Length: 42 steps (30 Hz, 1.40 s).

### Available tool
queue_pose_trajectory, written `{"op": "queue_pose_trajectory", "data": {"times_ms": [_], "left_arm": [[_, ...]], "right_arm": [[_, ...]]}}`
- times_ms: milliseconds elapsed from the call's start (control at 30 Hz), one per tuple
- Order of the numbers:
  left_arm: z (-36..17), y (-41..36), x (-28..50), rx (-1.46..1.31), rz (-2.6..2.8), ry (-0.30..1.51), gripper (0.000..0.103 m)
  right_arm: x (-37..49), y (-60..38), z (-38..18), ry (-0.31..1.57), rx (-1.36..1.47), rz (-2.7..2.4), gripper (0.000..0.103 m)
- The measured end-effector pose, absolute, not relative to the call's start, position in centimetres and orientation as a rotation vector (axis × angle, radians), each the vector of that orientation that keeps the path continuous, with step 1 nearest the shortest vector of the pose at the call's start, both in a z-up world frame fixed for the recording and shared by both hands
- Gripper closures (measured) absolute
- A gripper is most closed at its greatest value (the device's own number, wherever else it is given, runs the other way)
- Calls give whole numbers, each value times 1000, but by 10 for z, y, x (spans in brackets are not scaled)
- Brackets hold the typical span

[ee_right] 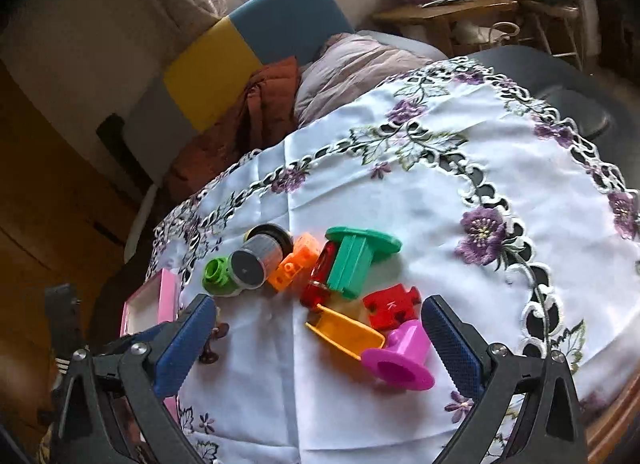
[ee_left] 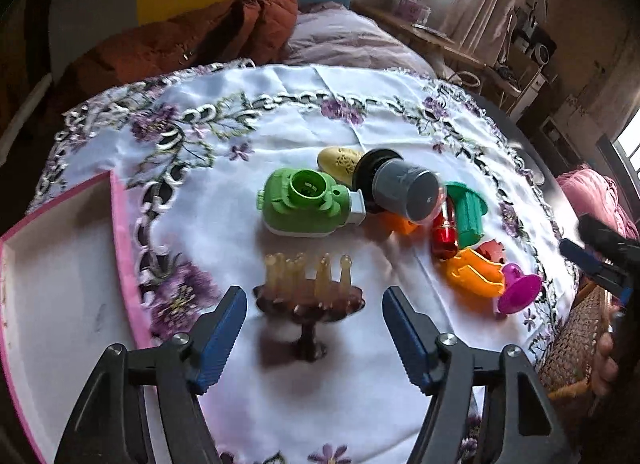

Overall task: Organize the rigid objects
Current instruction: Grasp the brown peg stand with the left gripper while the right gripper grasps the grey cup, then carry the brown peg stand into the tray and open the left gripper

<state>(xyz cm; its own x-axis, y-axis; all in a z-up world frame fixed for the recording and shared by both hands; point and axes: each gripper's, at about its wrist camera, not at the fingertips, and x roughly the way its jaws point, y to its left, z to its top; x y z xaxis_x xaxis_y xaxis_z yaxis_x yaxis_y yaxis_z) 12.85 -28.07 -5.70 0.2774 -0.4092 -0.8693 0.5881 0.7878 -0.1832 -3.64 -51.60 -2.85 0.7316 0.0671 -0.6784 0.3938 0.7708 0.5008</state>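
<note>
My left gripper point(ee_left: 314, 304) is open and empty, its jaws either side of a brown stemmed stand with pale pegs point(ee_left: 308, 296). Behind it lie a green toy camera point(ee_left: 304, 203), a yellow egg shape point(ee_left: 340, 159), a grey and black cylinder point(ee_left: 396, 187), a green spool point(ee_left: 466, 213), a red bottle point(ee_left: 444, 236), an orange scoop point(ee_left: 472, 274) and a magenta spool point(ee_left: 518, 292). My right gripper point(ee_right: 320, 324) is open and empty above the orange scoop point(ee_right: 344, 334), the magenta spool point(ee_right: 400, 360) and a red puzzle piece point(ee_right: 390, 306). The green spool point(ee_right: 356, 260) lies beyond.
A pink-rimmed white box point(ee_left: 60, 284) sits at the table's left edge; it also shows in the right wrist view point(ee_right: 150, 300). An embroidered white tablecloth point(ee_left: 280, 103) covers the round table. A bed with a rust quilt point(ee_left: 192, 39) lies behind. A wicker item point(ee_left: 576, 340) is at the right edge.
</note>
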Motion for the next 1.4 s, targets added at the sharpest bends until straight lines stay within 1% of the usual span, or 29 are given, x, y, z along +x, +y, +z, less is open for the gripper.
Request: {"op": "queue_pose_trajectory", "data": {"times_ms": [167, 233, 500, 600, 767, 867, 967, 1033, 1100, 1133, 1233, 1267, 1300, 1333, 1367, 1400], "left_arm": [[-79, -289, 139, 185, -659, 1162, 32], [-86, -289, 143, 166, -659, 1177, 35], [-87, -279, 136, 111, -644, 1118, 36], [-79, -269, 128, 83, -656, 1094, 36], [-48, -247, 103, 60, -676, 1011, 36], [-31, -230, 90, 47, -679, 972, 36], [-18, -213, 82, 23, -670, 944, 36], [-12, -201, 77, 9, -656, 931, 36], [-9, -192, 73, -3, -651, 920, 36], [-6, -185, 70, -10, -642, 912, 36], [-4, -171, 67, -34, -630, 906, 36], [-3, -166, 66, -38, -624, 899, 36], [-2, -162, 65, -39, -620, 894, 36], [-1, -157, 64, -44, -616, 894, 36], [-1, -155, 64, -48, -613, 894, 36], [-1, -152, 63, -50, -610, 892, 36]], "right_arm": [[-41, -519, -29, 716, 709, -193, 0], [-40, -520, -29, 716, 711, -189, 0], [-38, -520, -31, 742, 720, -193, 0], [-34, -520, -34, 776, 717, -186, 0], [-17, -512, -38, 855, 681, -157, 0], [4, -502, -34, 876, 688, -97, 0], [36, -485, -23, 887, 620, -64, 1], [63, -477, -20, 923, 583, -55, 9], [92, -473, -25, 985, 554, -58, 25], [107, -471, -29, 1022, 526, -77, 28], [135, -461, -44, 1133, 448, -98, 30], [142, -456, -50, 1163, 412, -111, 37], [147, -450, -56, 1189, 360, -123, 50], [149, -444, -61, 1207, 322, -128, 55], [151, -440, -67, 1232, 288, -138, 58], [151, -435, -72, 1246, 257, -145, 59]]}}
